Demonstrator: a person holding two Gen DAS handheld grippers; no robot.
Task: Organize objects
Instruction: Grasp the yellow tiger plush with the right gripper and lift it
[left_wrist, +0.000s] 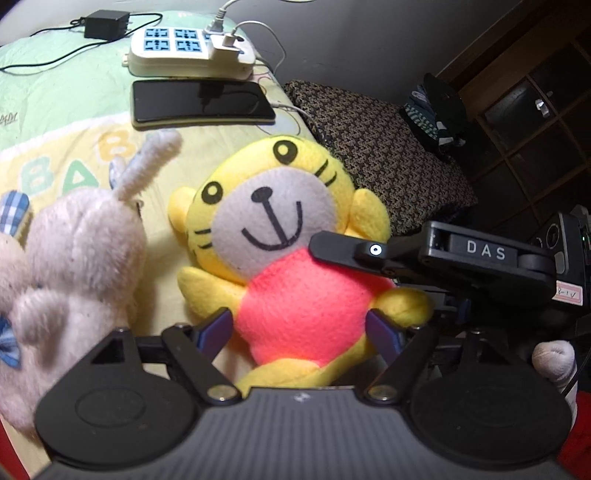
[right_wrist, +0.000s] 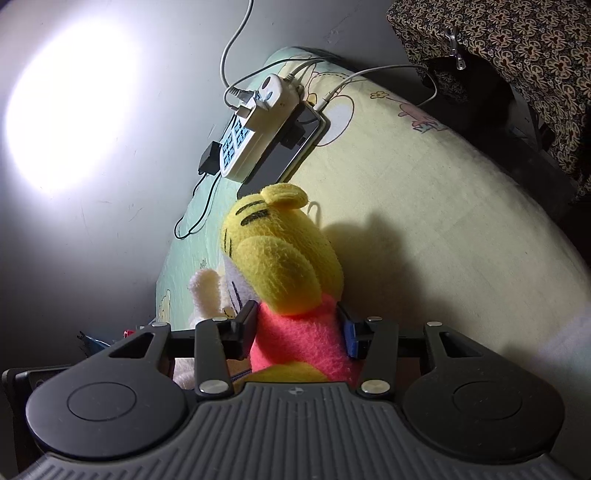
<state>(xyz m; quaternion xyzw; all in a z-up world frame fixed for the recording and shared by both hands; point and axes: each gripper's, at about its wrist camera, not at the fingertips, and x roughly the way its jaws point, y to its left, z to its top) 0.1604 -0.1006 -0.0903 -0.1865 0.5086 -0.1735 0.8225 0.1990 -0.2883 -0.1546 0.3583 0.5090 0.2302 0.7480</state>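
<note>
A yellow tiger plush with a pink shirt (left_wrist: 295, 266) lies on the bed's yellow-green blanket (left_wrist: 66, 110). My left gripper (left_wrist: 301, 334) is open with its jaws on either side of the plush's pink belly. My right gripper (right_wrist: 297, 328) is shut on the tiger plush (right_wrist: 284, 266) at its pink body, seen from the side; its black finger (left_wrist: 351, 251) crosses the plush's chest in the left wrist view. A grey-white rabbit plush (left_wrist: 70, 266) lies to the left of the tiger; its ear (right_wrist: 207, 291) shows behind the tiger in the right wrist view.
A black phone (left_wrist: 201, 99) and a white power strip (left_wrist: 188, 51) with plugged chargers lie further up the blanket, with a black adapter (left_wrist: 105, 24) and cables. A dark patterned cloth (left_wrist: 388, 155) drapes beside the bed on the right. A wall (right_wrist: 92, 184) runs along the bed.
</note>
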